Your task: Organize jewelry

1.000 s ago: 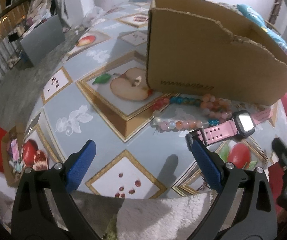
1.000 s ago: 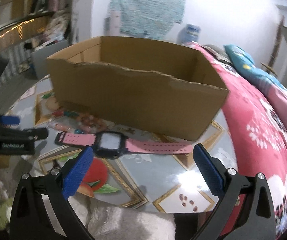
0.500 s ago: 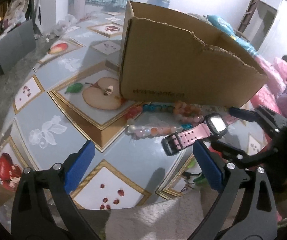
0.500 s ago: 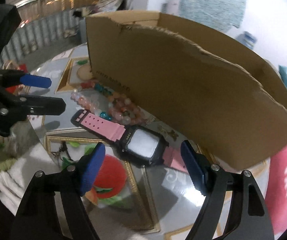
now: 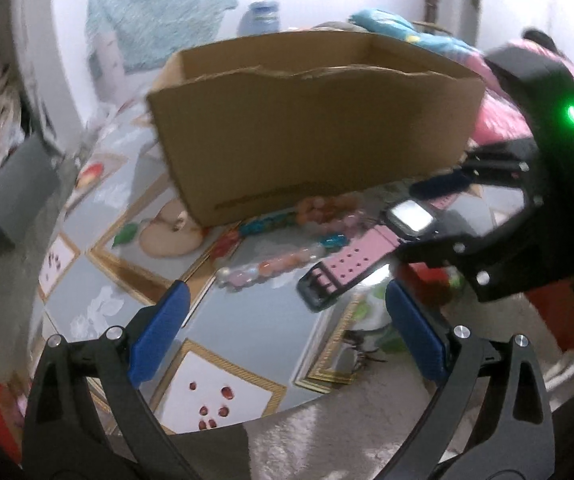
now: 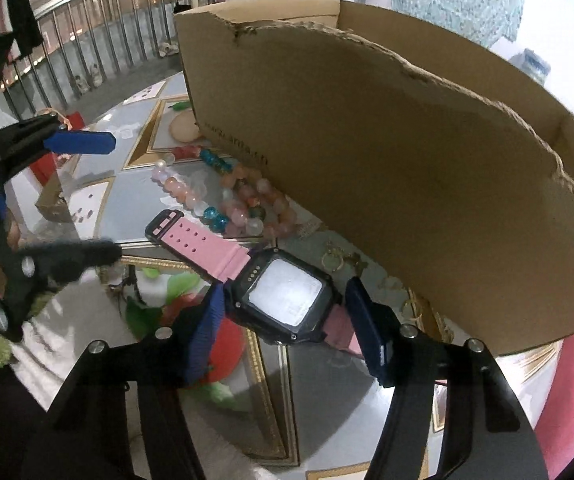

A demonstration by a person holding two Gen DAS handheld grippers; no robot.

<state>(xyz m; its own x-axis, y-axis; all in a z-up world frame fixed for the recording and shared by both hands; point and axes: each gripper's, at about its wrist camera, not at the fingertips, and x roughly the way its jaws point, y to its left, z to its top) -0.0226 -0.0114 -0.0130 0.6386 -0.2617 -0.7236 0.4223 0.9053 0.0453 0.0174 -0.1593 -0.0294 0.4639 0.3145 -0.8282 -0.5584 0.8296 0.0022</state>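
Note:
A pink-strapped watch with a black case (image 6: 285, 296) lies on the fruit-print tablecloth in front of a cardboard box (image 6: 387, 152). My right gripper (image 6: 283, 312) has its blue pads on either side of the watch case, narrowed close around it. The watch also shows in the left wrist view (image 5: 371, 252), with the right gripper's fingers (image 5: 443, 184) around its case. Beaded bracelets (image 6: 227, 196) lie between watch and box; they also show in the left wrist view (image 5: 287, 240). My left gripper (image 5: 283, 328) is open and empty, held back from the beads.
Small gold rings or earrings (image 6: 337, 258) lie by the box base, right of the watch. The cardboard box (image 5: 315, 120) stands open-topped across the table's middle. A pink bedspread (image 6: 567, 392) lies beyond the table's right edge. A railing (image 6: 87, 60) runs at far left.
My right gripper has moved in over the watch and narrowed around its case. My left gripper has swung right and now faces the box front.

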